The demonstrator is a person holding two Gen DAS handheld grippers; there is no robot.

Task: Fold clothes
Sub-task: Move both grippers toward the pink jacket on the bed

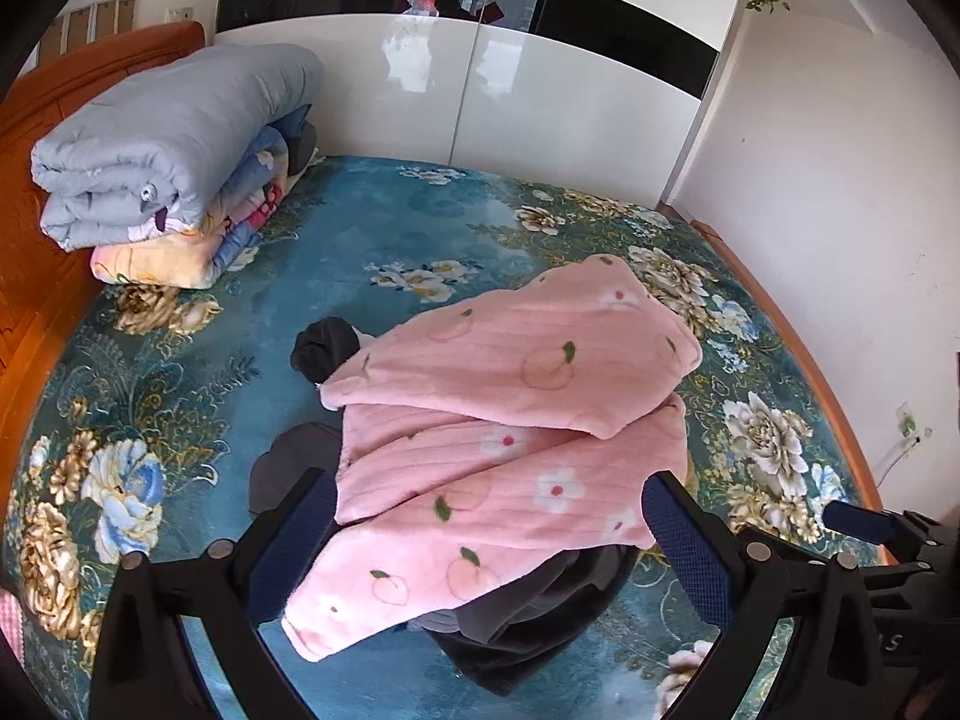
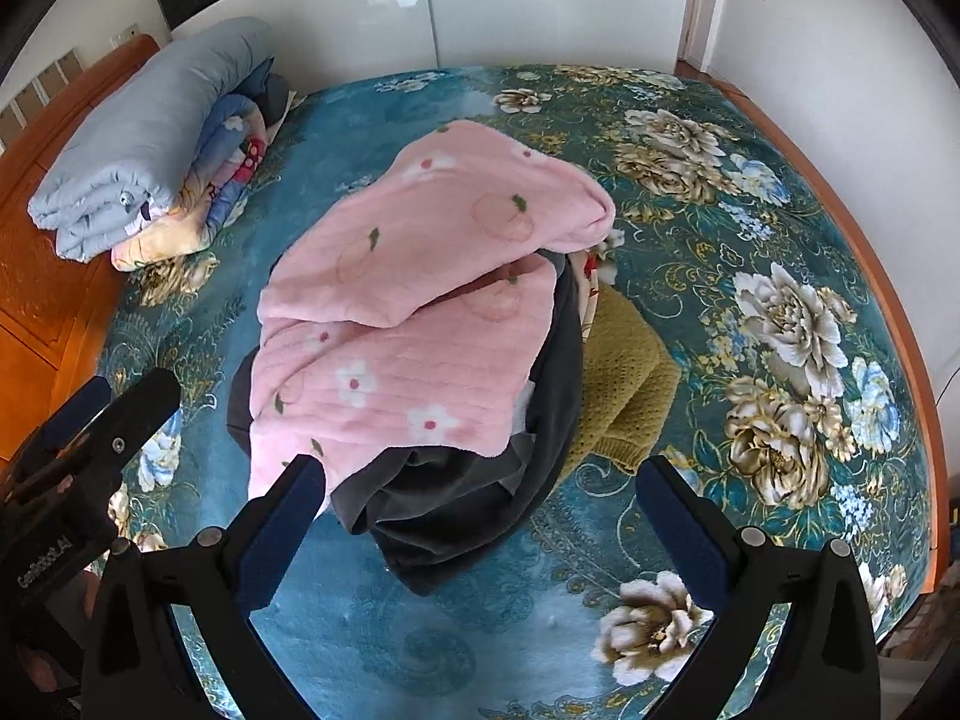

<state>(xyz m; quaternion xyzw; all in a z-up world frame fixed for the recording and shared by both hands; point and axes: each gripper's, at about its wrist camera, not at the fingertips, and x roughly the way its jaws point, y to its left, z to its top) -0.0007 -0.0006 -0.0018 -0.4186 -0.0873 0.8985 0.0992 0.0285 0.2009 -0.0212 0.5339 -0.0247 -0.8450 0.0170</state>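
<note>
1. Pink fleece garment (image 1: 480, 450) with peach and flower print, lying crumpled in a heap near the middle of the bed, one folded flap draped over the rest.
2. Under it, dark grey clothing (image 2: 456, 504) spilling out at the near edge and the left side; a mustard knitted piece (image 2: 624, 396) poking out on the right, touching the grey.
3. A small black bundle (image 1: 327, 348) just beyond the heap's far left corner, partly tucked beneath the pink.
4. All resting on a teal bedspread (image 1: 198, 372) printed with large gold and white flowers.
5. Left gripper (image 1: 489, 546) hanging above the near part of the heap, jaws spread fully wide, blue pads (image 1: 294, 546) on either side of the pink fabric in view but gripping nothing.
6. Right gripper (image 2: 480, 531) tilted steeply down over the near edge of the grey clothing, jaws likewise spread wide, empty.
7. Far left: folded grey-blue quilt (image 1: 174, 138) stacked on a floral blanket (image 1: 180, 255), against an orange wooden headboard (image 1: 36, 138).
8. Beyond the bed, glossy white wardrobe doors (image 1: 540, 102) with a black band; plain white wall (image 1: 840, 210) on the right.
</note>
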